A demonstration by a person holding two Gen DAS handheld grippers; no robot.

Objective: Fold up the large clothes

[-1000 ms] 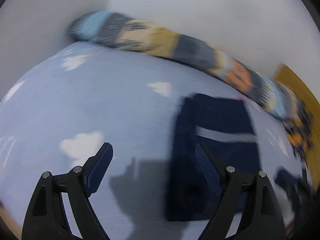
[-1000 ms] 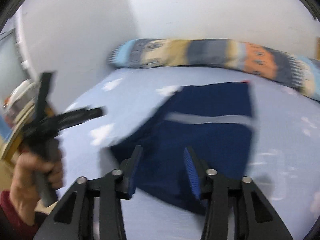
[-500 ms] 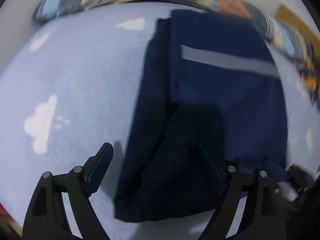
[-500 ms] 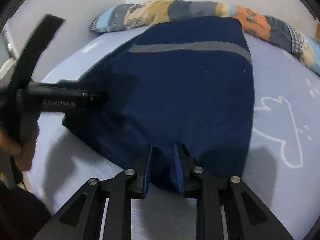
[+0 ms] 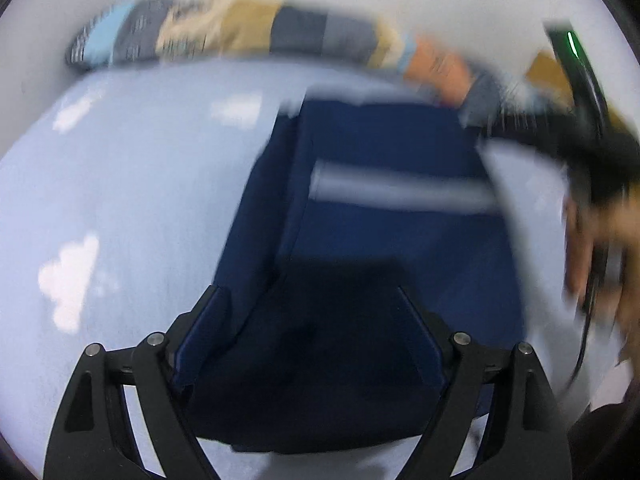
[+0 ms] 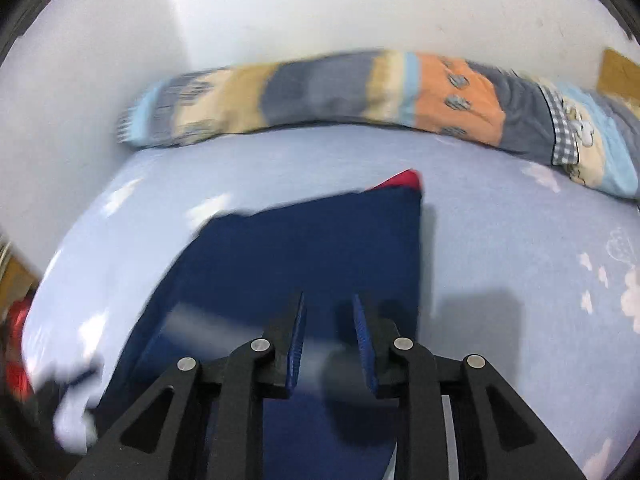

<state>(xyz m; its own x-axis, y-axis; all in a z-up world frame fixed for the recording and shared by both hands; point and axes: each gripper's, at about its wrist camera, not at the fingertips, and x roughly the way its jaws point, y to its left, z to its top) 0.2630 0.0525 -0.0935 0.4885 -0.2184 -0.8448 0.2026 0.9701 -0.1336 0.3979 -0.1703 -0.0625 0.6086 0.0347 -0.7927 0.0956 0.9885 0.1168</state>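
Left claw [image 5: 310, 292] spread wide over the near end of a navy garment [image 5: 380, 248], gripping nothing, pads hanging to either side of the dark cloth below. Right claw [image 6: 328, 300] narrowed to a slim gap, jaws just now easing apart, poised above the same garment [image 6: 320, 240]; cloth visible through the gap, none seen pinched between the pads. At the right edge of the left view, blurred by motion, the person's hand [image 5: 600, 248] on the right tool.

Garment lying flat on a pale blue bed [image 5: 140, 180] printed with white clouds, a long patchwork pillow [image 6: 340, 92] beyond it against the wall. Grey stripe [image 5: 400, 190] across the cloth; a small red piece [image 6: 404, 180] at the far corner. Along one side, a strip seemingly doubled over, hinting at a fold already made.

Judged from this: between folds, with nothing gripped and both tools hanging over the cloth. Next move likely calling for a firm pinch on an edge or two corners, both layers caught together, then a level carry across to the opposite edge, without dragging the bottom layer or rucking the sheet.

No basket, box or drawer in view; nothing to report inside any container.
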